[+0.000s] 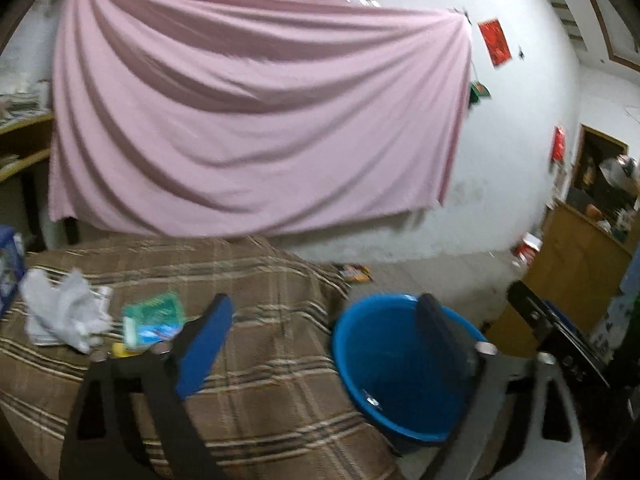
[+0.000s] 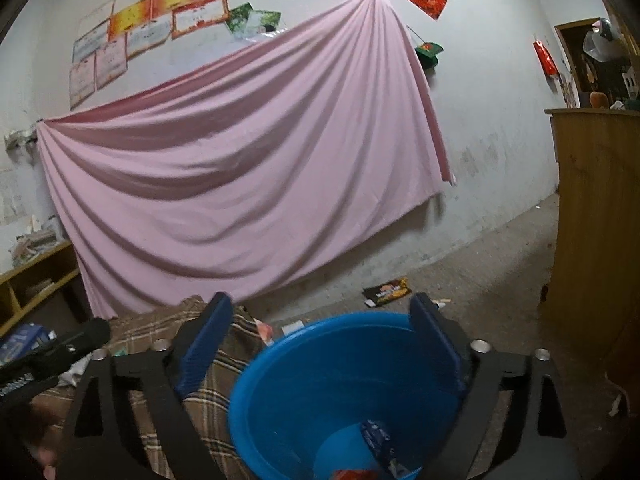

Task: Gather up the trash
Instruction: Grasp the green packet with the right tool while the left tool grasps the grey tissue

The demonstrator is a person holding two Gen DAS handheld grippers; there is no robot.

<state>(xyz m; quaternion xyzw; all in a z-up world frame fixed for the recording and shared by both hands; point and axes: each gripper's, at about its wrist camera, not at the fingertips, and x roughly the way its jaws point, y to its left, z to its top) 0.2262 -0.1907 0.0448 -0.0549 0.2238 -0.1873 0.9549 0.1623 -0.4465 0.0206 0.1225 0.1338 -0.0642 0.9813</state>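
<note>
A: So, both grippers, left gripper (image 1: 324, 334) and right gripper (image 2: 322, 338), are spread wide w/ nothing held, over the blue bucket (image 2: 280, 392).

B: Crumpled paper (image 1: 64, 312) and green packet (image 1: 154, 316) lie left of the bucket on the blanket (image 1: 260, 400); a thin pinch could drop them short.

Black triangular-framed hand-held gripper (image 2: 320, 344) with blue finger pads (image 2: 206, 346) and silver round bolts
</note>
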